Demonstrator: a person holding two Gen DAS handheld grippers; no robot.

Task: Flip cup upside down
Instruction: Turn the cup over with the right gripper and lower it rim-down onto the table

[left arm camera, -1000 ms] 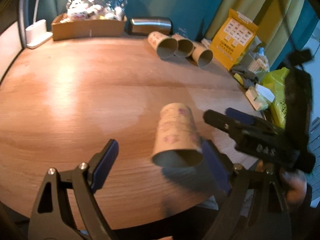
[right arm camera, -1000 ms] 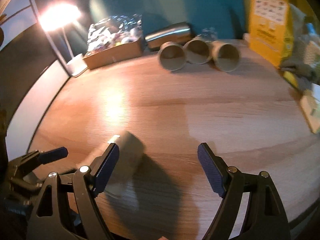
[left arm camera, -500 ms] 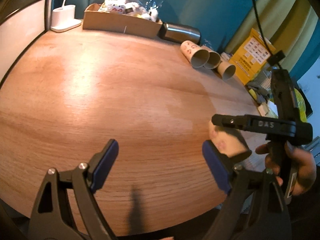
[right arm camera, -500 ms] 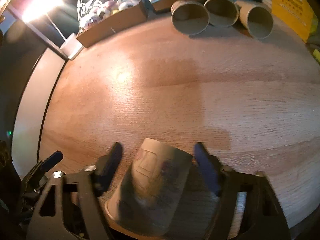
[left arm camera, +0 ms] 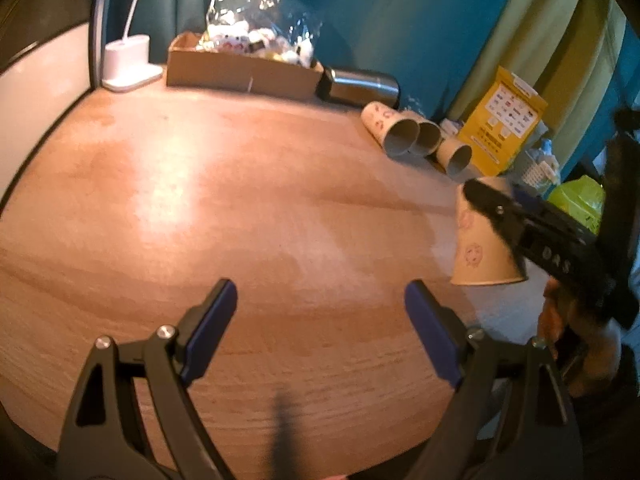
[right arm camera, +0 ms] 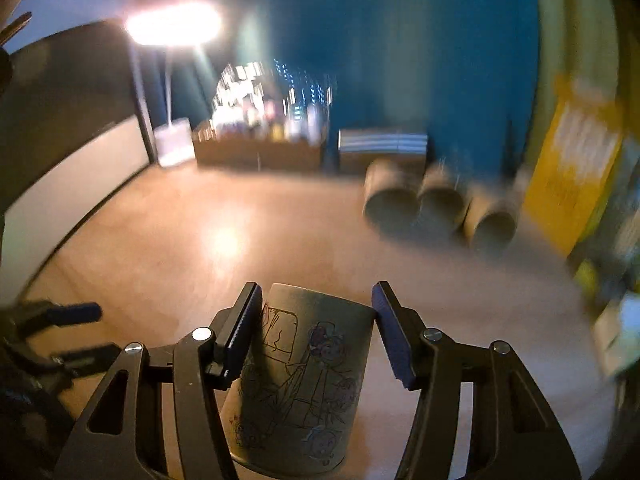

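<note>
Your right gripper [right arm camera: 316,320] pinches the paper cup [right arm camera: 304,380] between its pads, mouth down just over the table [left arm camera: 240,208]; squeeze harder and it buckles, release tilted and it tips; left gripper [left arm camera: 320,320] wide, empty.

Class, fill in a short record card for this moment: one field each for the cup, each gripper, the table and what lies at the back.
cup: paper cup, wide mouth down, narrow base up, on or just above the table
right gripper: fingers on either side of the cup, closed on it
left gripper: open, holds nothing, over bare wood
table: wooden
back: three spare cups on their sides, steel flask, cardboard box, yellow pack
</note>
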